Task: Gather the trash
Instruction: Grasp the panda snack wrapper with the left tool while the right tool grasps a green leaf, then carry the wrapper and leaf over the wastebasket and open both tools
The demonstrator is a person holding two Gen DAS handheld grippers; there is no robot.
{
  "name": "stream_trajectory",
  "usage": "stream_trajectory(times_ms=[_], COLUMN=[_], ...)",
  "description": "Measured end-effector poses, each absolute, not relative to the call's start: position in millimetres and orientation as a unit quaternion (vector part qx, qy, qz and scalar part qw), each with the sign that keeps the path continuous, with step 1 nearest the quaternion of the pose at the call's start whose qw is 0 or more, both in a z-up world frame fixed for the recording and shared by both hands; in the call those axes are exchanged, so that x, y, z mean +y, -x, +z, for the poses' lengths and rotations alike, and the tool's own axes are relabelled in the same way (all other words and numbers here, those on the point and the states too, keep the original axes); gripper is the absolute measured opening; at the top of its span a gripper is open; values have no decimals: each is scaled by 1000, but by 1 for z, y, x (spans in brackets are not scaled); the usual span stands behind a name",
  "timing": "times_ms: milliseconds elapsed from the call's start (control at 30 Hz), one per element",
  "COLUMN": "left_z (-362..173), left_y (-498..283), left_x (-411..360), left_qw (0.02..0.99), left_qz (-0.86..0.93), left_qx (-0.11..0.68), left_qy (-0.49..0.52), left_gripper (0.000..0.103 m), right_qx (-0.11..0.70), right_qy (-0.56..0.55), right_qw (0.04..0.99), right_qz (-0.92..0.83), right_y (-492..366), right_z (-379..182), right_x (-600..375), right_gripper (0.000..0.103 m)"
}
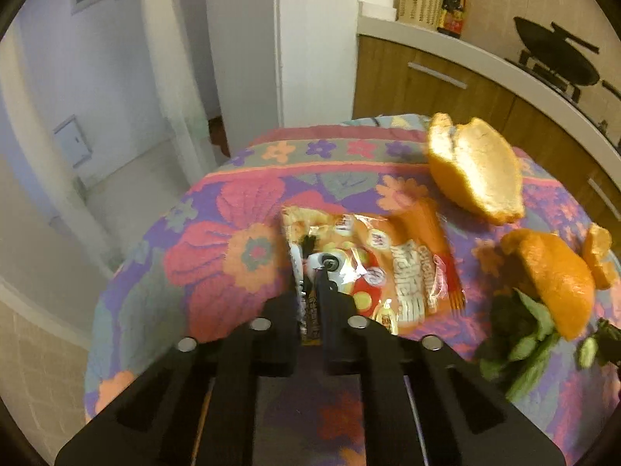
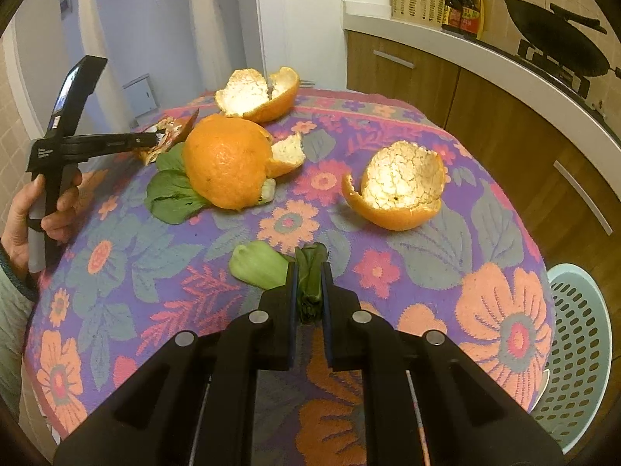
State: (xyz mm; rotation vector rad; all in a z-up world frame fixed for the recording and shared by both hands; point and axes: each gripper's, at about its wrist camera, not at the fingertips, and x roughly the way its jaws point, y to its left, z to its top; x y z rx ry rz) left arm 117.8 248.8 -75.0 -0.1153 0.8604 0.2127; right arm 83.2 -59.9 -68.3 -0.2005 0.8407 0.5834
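Left tool (image 1: 310, 272) pinches the crinkled orange snack wrapper (image 1: 372, 268) at its near-left edge on the floral-cloth surface (image 2: 388, 268); right tool (image 2: 309, 272) grips the dark green vegetable leaf (image 2: 310, 272) between narrowed fingers.

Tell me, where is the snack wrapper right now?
In the left wrist view the wrapper lies on the floral cloth, its near edge pinched by the left gripper, left of the peels.

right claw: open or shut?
Shut on the leaf: right claw has both fingers pressed against its dark green stalk, pale end sticking out left over the cloth.
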Motion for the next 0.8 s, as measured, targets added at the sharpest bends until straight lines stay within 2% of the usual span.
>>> stream_trajectory(times_ms=[333,467,500,533,567,600,800], left_z=[-36,-11,-5,1,6,11,27], left_y=[-65,-36,-31,-27,-23,-20,-11], left_x=[222,212,209,206,203,200,175], left_qw=[932,945,947,949,951,953,958], left_qz=[75,59,54,49,43,37,22], left_qx=[345,309,301,296,290,285,274], left_qy=[81,90,93,95,97,98,81], left_gripper=[4,4,4,4,4,4,3], right_qx=[380,380,387,392,397,397,388], right_qy=[88,73,73,75,77,84,137], right_qw=[872,866,861,858,853,854,857], right_qz=[296,317,321,324,329,326,310], right_y=[-75,-74,-75,-75,-75,-73,-57], right_z=[-62,-58,-60,-61,-62,-62,-67], right_x=[-65,-71,-71,-70,-68,-66,-55], right_gripper=[10,14,17,31,54,63,64])
